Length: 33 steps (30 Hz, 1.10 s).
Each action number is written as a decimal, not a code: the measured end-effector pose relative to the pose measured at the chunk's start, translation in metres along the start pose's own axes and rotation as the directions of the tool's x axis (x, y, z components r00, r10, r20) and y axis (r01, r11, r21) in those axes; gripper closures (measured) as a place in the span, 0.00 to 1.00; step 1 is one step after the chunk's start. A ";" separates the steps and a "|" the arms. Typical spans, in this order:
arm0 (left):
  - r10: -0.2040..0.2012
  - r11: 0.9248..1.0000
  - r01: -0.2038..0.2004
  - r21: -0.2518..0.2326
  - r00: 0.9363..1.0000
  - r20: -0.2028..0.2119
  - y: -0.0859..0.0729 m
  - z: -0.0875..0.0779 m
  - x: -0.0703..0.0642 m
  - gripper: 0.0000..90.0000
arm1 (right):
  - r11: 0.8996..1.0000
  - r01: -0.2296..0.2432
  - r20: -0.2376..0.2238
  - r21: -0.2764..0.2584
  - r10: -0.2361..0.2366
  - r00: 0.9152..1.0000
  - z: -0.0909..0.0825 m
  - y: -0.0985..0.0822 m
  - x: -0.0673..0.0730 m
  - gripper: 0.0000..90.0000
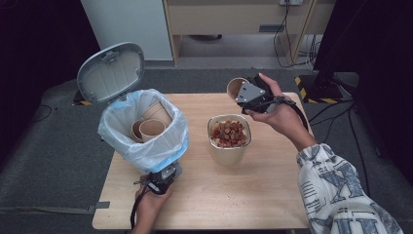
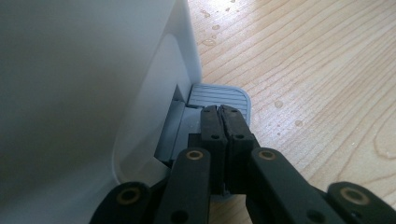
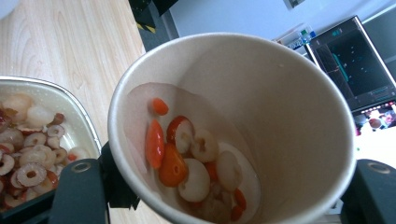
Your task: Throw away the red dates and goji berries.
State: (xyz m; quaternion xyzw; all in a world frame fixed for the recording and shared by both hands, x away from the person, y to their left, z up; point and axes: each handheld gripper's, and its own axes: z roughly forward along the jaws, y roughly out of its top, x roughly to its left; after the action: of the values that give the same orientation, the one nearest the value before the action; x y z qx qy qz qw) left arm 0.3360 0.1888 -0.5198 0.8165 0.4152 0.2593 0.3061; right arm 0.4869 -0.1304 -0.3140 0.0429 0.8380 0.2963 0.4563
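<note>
Brown paper cup (image 3: 233, 126) sits clamped between the jaws of my right gripper (image 1: 249, 95), held above the far edge of the table (image 1: 272, 195), just beyond the bowl (image 1: 229, 141). Its outer wall and base are hidden from me by the gripper body and the hand (image 1: 275, 109) in the high view, so I cannot tell how the pads sit on it. Its long axis lies tilted, mouth turned toward the left side of the table there. In the right gripper view I look straight into it: red, orange and pale fruit pieces (image 3: 196, 163) cling to the lower wall, and the cup's bottom rim is cut off by the frame. The bowl of dried fruit slices stands near the table's middle, partly cropped in that view.

My left gripper (image 2: 223, 116) has its jaws pressed together with nothing between them, tips resting on the grey pedal (image 2: 219, 95) of the white bin (image 1: 141, 131) at the left edge. The lid (image 1: 111, 72) stands raised; paper cups (image 1: 151, 127) lie inside the liner.
</note>
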 end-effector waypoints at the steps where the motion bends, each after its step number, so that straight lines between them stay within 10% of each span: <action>1: 0.002 1.000 -0.002 0.001 1.000 -0.001 0.000 0.000 0.000 0.97 | 1.000 0.010 0.003 0.001 -0.010 1.000 0.000 0.000 0.000 0.33; 11: -0.009 1.000 0.009 0.001 1.000 0.002 0.000 0.000 -0.001 0.97 | 0.992 0.119 0.041 0.040 -0.121 0.992 -0.004 0.006 0.001 0.33; 33: 0.002 1.000 -0.002 0.013 1.000 -0.001 0.000 -0.001 0.000 0.97 | 0.979 0.191 0.056 0.072 -0.195 0.979 -0.006 0.010 0.000 0.33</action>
State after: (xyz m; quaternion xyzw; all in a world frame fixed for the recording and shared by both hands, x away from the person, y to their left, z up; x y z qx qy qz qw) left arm 0.3358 0.1889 -0.5193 0.8189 0.4161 0.2573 0.3002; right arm 0.4800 -0.1250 -0.3067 -0.0142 0.8329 0.2209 0.5072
